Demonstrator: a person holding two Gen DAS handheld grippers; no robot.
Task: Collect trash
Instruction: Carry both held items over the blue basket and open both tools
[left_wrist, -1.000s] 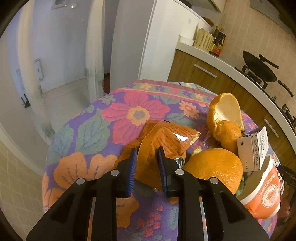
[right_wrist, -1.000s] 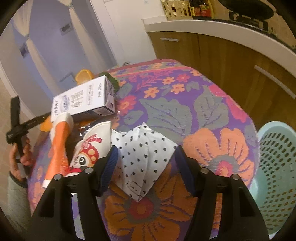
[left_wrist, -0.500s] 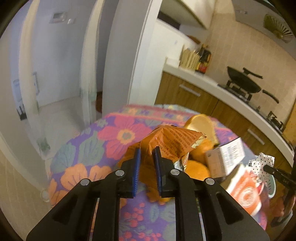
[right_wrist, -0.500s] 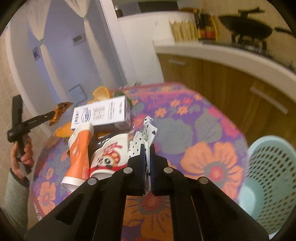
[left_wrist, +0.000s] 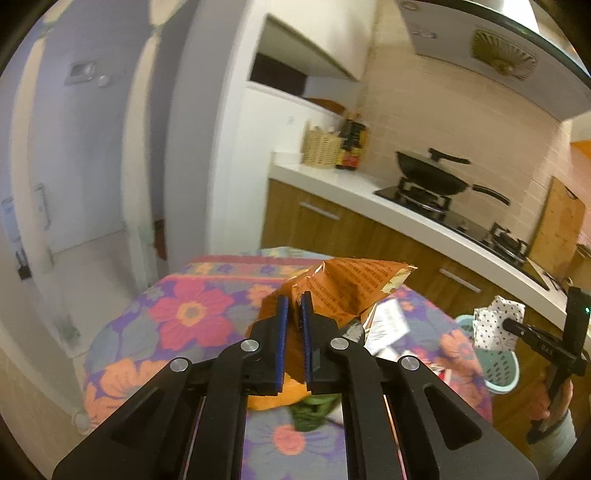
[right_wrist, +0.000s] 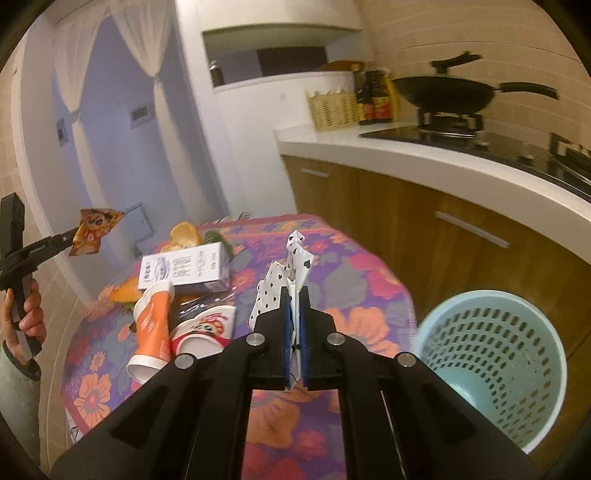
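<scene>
Left gripper (left_wrist: 292, 301): fingers clenched on orange snack wrapper (left_wrist: 343, 291), wrapper raised clear above tabletop (left_wrist: 155, 321). Jaws closing on it.
Right gripper (right_wrist: 295, 295): fingers clenched on white dotted paper (right_wrist: 291, 273), paper lifted off tabletop, above its right part.
Blue perforated bin (right_wrist: 491, 365) on floor, just beside tabletop's right edge.
On tabletop toward left edge: white carton (right_wrist: 184, 267) resting on orange cup (right_wrist: 151, 325) lying on side; printed paper cup (right_wrist: 207, 330) touching it. Orange peel (right_wrist: 184, 233) at far edge.

The tongs (left_wrist: 292, 303) hide perhaps half the orange peel (left_wrist: 275, 397).
</scene>
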